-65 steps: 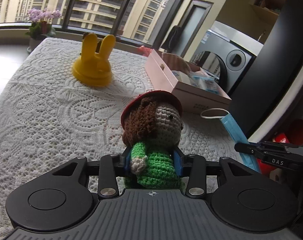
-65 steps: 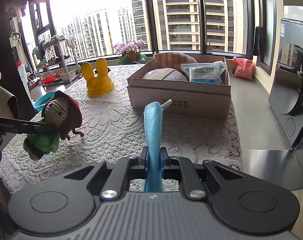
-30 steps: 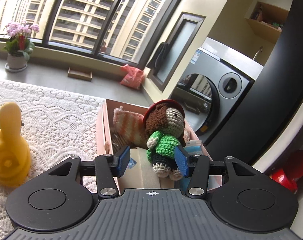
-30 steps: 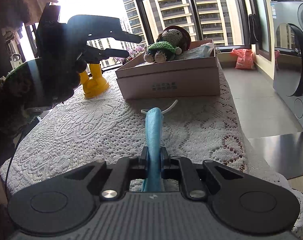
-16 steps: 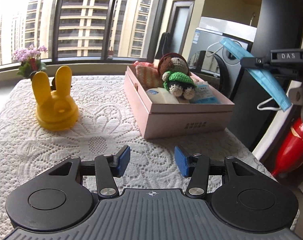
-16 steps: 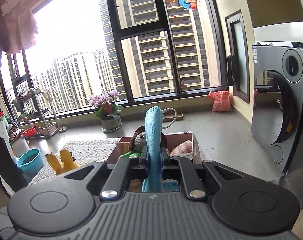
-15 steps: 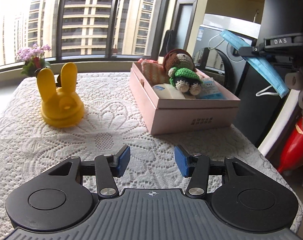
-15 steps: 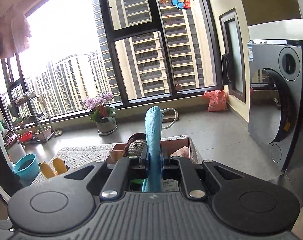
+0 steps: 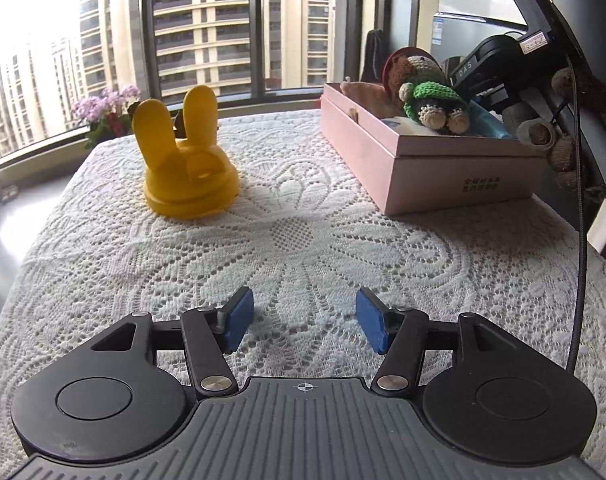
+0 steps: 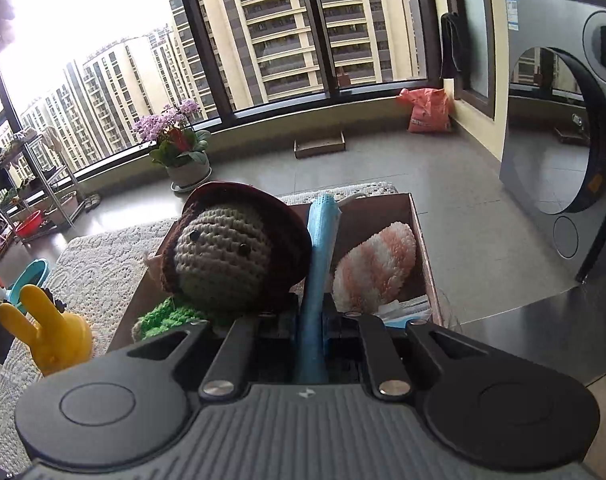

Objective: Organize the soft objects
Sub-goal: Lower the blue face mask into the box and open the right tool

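My right fingers [image 10: 311, 320] stay clamped on the blue mask [image 10: 317, 264] over the pink box [image 9: 423, 160], beside the crochet doll [image 10: 231, 256]; next I release it inside. My left fingers [image 9: 305, 324], just opening, stand apart, empty.

I log: box [image 9: 459, 168] at the table's [image 9: 303, 248] right edge, doll [image 9: 427, 96] and striped sock [image 10: 377, 268] inside; rabbit figure [image 9: 187, 160] toward its far left corner; potted flowers [image 10: 179, 148] on the floor behind.

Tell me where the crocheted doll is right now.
The crocheted doll lies in the pink box at the table's right in the left wrist view, on top of the other contents; the right wrist view shows an orange-striped fluffy item beside it.
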Demonstrator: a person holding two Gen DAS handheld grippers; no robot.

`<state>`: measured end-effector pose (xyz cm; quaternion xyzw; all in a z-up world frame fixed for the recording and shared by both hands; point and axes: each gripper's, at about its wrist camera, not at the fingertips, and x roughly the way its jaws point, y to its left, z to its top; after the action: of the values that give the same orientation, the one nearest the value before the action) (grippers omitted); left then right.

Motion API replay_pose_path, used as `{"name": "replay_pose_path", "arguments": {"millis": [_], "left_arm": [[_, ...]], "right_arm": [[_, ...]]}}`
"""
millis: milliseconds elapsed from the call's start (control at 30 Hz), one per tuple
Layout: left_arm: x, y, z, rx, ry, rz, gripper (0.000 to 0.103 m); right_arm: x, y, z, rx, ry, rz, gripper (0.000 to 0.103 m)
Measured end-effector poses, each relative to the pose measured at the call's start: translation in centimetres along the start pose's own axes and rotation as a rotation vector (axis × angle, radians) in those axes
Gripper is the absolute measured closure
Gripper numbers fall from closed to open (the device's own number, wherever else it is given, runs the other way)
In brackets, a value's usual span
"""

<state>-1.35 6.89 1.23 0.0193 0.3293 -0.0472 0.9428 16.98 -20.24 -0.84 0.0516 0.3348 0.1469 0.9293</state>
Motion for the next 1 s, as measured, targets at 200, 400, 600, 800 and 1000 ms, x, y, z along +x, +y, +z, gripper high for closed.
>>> {"name": "replay_pose_path", "arguments": {"millis": [200, 400, 600, 800, 1000], "left_arm": [[0.2, -0.7, 0.2, 0.017, 0.012, -0.033, 0.025], [-0.1, 1.3, 2.1, -0.221, -0.021, -0.258, 0.03], [0.5, 0.6, 8.3, -0.255, -0.19, -0.188, 0.03], [7.1, -1.6, 12.2, -0.145, -0.024, -0.16, 0.057], [6.4, 1.1, 10.5, -0.224, 0.016, -0.194, 0.055]], "right_arm": [[-4.6, 0.7, -1.1, -0.16, -0.082, -0.043, 0.05], [-7.4, -3.7, -2.9, -0.079, -0.106, -0.048, 0.048], [-6.5, -5.2, -4.7, -0.047, -0.039, -0.001, 0.076], [-6.4, -2.8, -5.3, -0.112, -0.056, -0.002, 0.076], [-8.1, 1.4, -6.9, -0.122, -0.044, 0.061, 0.076]]}}
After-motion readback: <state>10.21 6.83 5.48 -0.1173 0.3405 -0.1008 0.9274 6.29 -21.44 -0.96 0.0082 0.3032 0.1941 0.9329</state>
